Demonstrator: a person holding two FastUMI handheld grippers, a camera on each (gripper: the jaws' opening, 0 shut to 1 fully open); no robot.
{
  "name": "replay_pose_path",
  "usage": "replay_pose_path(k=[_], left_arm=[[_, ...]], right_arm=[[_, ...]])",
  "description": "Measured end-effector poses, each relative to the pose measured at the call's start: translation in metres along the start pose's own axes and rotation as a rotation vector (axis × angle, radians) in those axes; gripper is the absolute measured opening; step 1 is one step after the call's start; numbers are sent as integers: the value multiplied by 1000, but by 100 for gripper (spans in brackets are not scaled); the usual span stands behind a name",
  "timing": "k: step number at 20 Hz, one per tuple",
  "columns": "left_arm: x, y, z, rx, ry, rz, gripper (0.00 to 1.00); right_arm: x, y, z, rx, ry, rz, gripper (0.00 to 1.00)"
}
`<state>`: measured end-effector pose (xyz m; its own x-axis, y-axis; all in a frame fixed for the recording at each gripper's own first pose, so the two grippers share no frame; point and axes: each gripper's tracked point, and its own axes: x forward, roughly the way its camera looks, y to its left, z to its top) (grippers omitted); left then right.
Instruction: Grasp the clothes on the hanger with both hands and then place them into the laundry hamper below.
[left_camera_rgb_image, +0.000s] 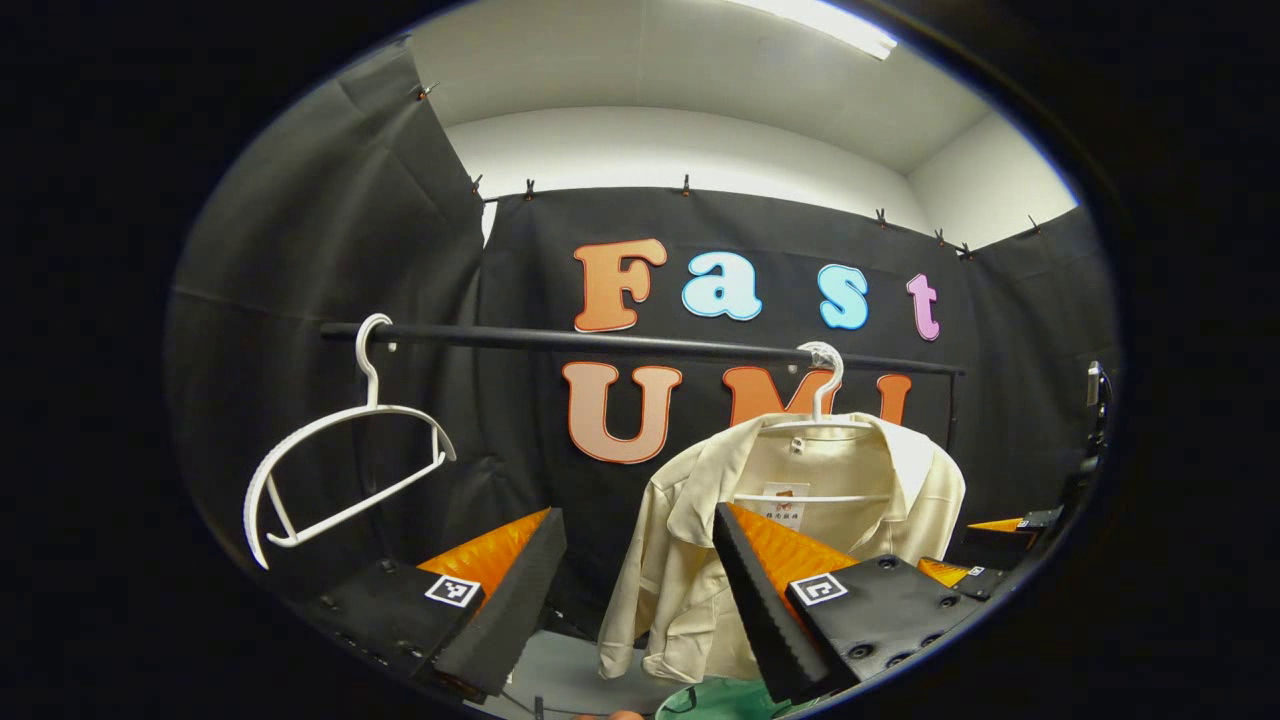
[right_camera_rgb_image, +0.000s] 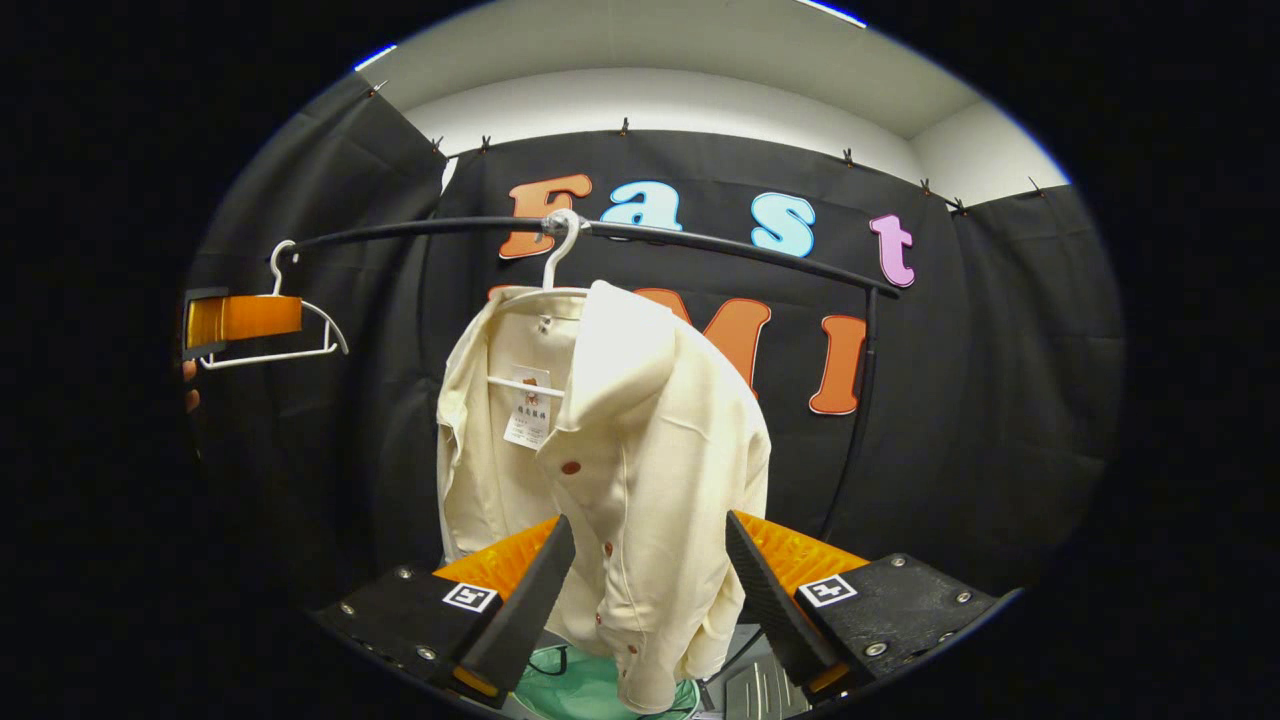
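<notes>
A cream button-up shirt (left_camera_rgb_image: 690, 540) hangs on a white hanger (left_camera_rgb_image: 822, 400) from a black rail (left_camera_rgb_image: 640, 345). In the left gripper view my left gripper (left_camera_rgb_image: 637, 520) is open, and the shirt hangs ahead, partly behind its right-hand finger (left_camera_rgb_image: 760, 600). In the right gripper view the shirt (right_camera_rgb_image: 620, 470) hangs straight ahead on its hanger (right_camera_rgb_image: 560, 250), its lower part framed by my open right gripper (right_camera_rgb_image: 650, 525). Nothing is held by either gripper. The green laundry hamper (right_camera_rgb_image: 570, 690) sits below the shirt, and the hamper (left_camera_rgb_image: 720, 700) also peeks in at the bottom edge.
An empty white hanger (left_camera_rgb_image: 340, 470) hangs at the rail's left end. The left gripper (right_camera_rgb_image: 240, 320), with a hand behind it, shows beside the empty hanger (right_camera_rgb_image: 310, 345). The rail's upright post (right_camera_rgb_image: 855, 420) stands right of the shirt. Black cloth walls close in behind.
</notes>
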<state>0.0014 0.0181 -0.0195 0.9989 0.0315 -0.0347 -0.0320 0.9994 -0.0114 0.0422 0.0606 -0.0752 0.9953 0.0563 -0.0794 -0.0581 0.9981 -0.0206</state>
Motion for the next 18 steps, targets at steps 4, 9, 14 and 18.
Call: replay_pose_path(k=[4,9,14,18], left_arm=[[5,-3,-7,-8,9,-9,100],[17,-8,-26,12,29,-15,96],[29,-21,-53,-24,76,-50,100],[43,-21,-68,-12,80,-56,97]], right_arm=[[19,9,-17,11,30,-6,94],[46,9,-31,-32,37,-42,94],[77,4,-41,-24,28,-66,94],[96,0,-44,37,31,-64,90]])
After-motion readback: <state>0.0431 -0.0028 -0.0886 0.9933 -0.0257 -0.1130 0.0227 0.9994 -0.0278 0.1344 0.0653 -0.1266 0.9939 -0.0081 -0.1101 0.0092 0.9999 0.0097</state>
